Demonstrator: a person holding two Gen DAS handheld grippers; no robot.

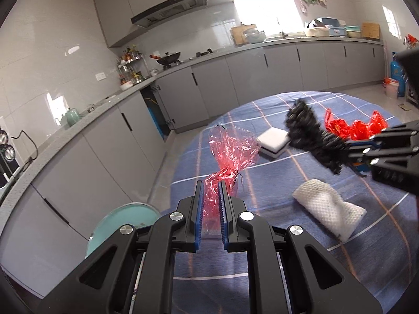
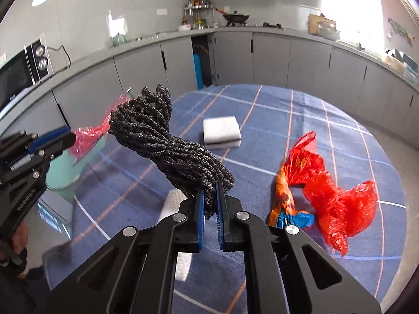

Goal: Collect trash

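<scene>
My left gripper (image 1: 211,187) is shut on a clear red plastic wrapper (image 1: 230,154) and holds it above the edge of the blue checked table (image 1: 288,248). It also shows at the left of the right wrist view (image 2: 70,137). My right gripper (image 2: 210,187) is shut on a black foam net bundle (image 2: 167,141), held above the table; it also shows in the left wrist view (image 1: 311,136). A teal trash bin (image 1: 123,225) stands on the floor left of the table, below the left gripper; it also shows in the right wrist view (image 2: 68,167).
On the table lie a white foam net sleeve (image 1: 327,209), a white sponge block (image 2: 222,132), a red plastic bag (image 2: 337,198) and an orange-blue snack wrapper (image 2: 288,209). Grey kitchen cabinets (image 1: 235,78) run behind, and a microwave (image 2: 21,68) stands at left.
</scene>
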